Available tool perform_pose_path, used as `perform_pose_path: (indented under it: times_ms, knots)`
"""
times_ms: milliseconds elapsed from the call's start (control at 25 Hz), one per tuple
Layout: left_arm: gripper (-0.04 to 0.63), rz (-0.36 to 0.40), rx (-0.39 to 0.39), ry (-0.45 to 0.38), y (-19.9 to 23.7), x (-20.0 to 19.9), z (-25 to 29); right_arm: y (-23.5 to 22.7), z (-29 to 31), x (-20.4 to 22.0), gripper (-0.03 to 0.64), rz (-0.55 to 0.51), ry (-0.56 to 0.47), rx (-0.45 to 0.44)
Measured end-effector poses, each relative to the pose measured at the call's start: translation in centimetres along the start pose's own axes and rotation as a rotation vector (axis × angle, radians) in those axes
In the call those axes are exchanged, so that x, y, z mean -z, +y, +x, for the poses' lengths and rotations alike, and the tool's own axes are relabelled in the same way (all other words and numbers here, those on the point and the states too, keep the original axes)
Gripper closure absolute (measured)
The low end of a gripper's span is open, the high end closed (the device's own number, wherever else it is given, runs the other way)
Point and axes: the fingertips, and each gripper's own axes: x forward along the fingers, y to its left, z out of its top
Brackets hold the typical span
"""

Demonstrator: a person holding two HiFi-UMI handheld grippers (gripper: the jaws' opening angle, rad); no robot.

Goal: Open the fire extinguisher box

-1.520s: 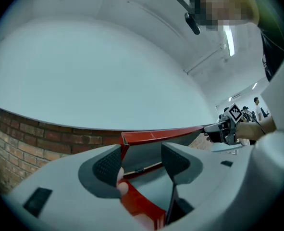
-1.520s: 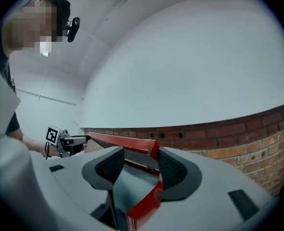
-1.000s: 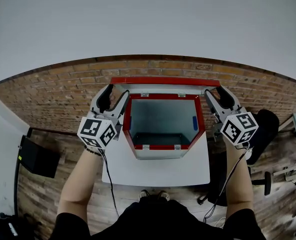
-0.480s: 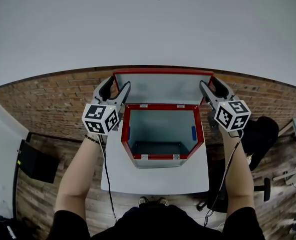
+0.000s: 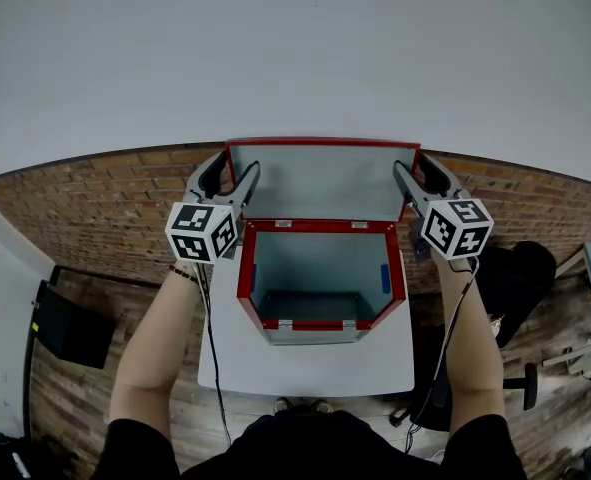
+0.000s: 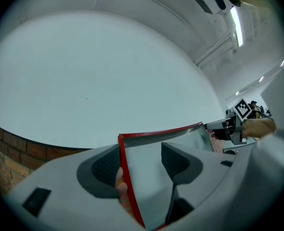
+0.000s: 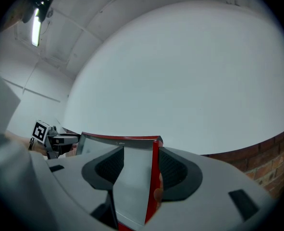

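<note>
The red fire extinguisher box [image 5: 318, 324] stands on a small white table [image 5: 305, 363], its grey inside showing and holding nothing that I can see. Its lid [image 5: 320, 180] stands upright at the back, grey inner face toward me. My left gripper [image 5: 237, 176] is shut on the lid's left edge and my right gripper [image 5: 412, 173] on its right edge. In the left gripper view the lid [image 6: 180, 133] with its red rim runs between the jaws of the left gripper [image 6: 141, 163]. The right gripper view shows the lid [image 7: 108, 142] between the jaws of the right gripper [image 7: 139, 170].
A white wall with a brick base rises right behind the table. A black case [image 5: 70, 318] lies on the wooden floor at the left, a black chair [image 5: 520, 268] stands at the right. Cables [image 5: 213, 358] hang from both grippers beside the table.
The lid has swung from nearly flat at the back rim up to upright. Both grippers rose and moved back with it, still holding its side edges.
</note>
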Motion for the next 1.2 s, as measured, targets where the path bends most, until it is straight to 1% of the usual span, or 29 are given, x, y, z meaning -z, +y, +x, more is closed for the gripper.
perform_pose_path:
  times_ms: [280, 480, 640, 800, 960, 1000, 1200]
  knots:
    - [0.288, 0.008, -0.007, 0.034, 0.4, 0.6, 0.9, -0.5, 0.9, 0.4, 0.397, 0.01, 0.007, 0.005]
    - [0.288, 0.041, -0.003, 0.064, 0.5, 0.6, 1.0, -0.5, 0.8, 0.3, 0.397, -0.015, 0.005, 0.015]
    - [0.288, 0.089, -0.041, 0.074, 0.3, 0.5, 0.0, -0.2, -0.7, 0.1, 0.397, -0.052, 0.005, 0.034]
    - [0.288, 0.107, -0.064, 0.032, -0.8, -0.7, -2.1, 1.7, -3.2, -1.1, 0.397, -0.073, -0.015, 0.013]
    - [0.294, 0.11, -0.061, -0.023, -2.9, -2.2, -4.8, 4.1, -5.7, -2.6, 0.401, -0.071, -0.05, -0.003]
    - [0.311, 0.105, -0.055, -0.038, -3.6, -2.6, -5.5, 4.8, -6.4, -2.9, 0.413, -0.063, -0.062, -0.009]
    - [0.419, 0.059, -0.001, -0.11, -7.2, -4.3, -9.5, 8.3, -9.8, -4.0, 0.528, -0.059, -0.095, -0.031]
